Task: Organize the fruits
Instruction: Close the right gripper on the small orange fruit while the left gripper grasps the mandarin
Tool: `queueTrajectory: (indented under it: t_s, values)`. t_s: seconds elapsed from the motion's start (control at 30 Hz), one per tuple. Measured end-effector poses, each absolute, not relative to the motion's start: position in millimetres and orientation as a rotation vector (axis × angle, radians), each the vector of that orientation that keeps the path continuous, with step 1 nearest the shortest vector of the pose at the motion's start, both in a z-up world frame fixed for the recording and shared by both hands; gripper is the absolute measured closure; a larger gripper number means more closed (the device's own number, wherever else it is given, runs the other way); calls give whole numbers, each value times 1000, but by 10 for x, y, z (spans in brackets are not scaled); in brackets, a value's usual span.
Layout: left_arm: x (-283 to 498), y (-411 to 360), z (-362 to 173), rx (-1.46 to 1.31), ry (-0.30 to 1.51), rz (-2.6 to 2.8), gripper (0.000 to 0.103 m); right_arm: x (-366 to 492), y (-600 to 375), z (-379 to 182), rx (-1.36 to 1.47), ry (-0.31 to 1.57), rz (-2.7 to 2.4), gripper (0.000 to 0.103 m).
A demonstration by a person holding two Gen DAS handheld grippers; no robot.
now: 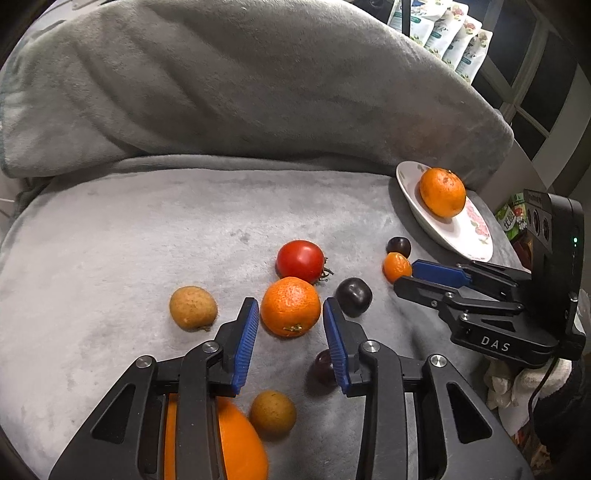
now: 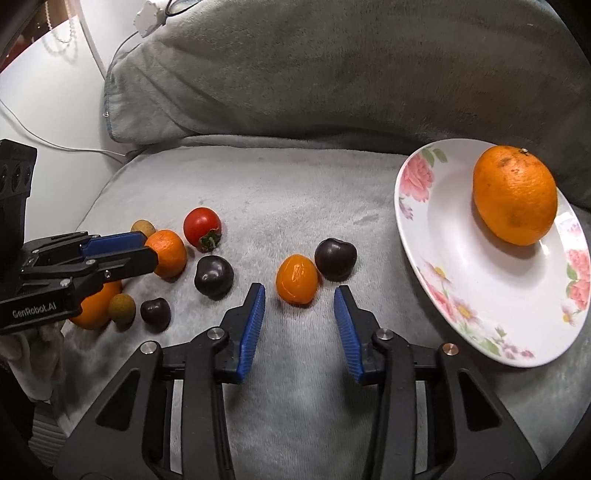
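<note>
Fruit lies scattered on a grey blanket. My left gripper is open with its fingers on either side of a mandarin, not closed on it. A red tomato sits just behind. My right gripper is open just in front of a small orange kumquat, beside a dark plum. A floral white plate at the right holds one orange. Two more dark plums and brown longans lie around.
A large orange lies under my left gripper's body. A grey blanket-covered cushion rises behind the fruit. Snack bags stand at the far right, a white cable and wall at the left.
</note>
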State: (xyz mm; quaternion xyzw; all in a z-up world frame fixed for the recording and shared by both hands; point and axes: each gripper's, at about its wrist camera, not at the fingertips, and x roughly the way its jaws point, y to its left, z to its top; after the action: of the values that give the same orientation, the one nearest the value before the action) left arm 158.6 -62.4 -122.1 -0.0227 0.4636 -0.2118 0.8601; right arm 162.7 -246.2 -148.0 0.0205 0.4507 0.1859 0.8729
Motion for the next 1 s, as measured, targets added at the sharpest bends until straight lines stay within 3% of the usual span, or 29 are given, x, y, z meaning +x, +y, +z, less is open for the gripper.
queueTrajectory:
  t_s: [0.27, 0.53, 1.0]
  values:
    - [1638, -662, -1284, -43, 991, -445, 68, 1707, -2401, -1499, 45, 949, 378, 65]
    - [1629, -708, -1284, -23, 978, -434, 70, 1735, -2363, -1511, 26, 947, 371, 79]
    - [1549, -652, -1190, -50, 947, -427, 71, 1624, -2476, -1467, 66, 926, 404, 80]
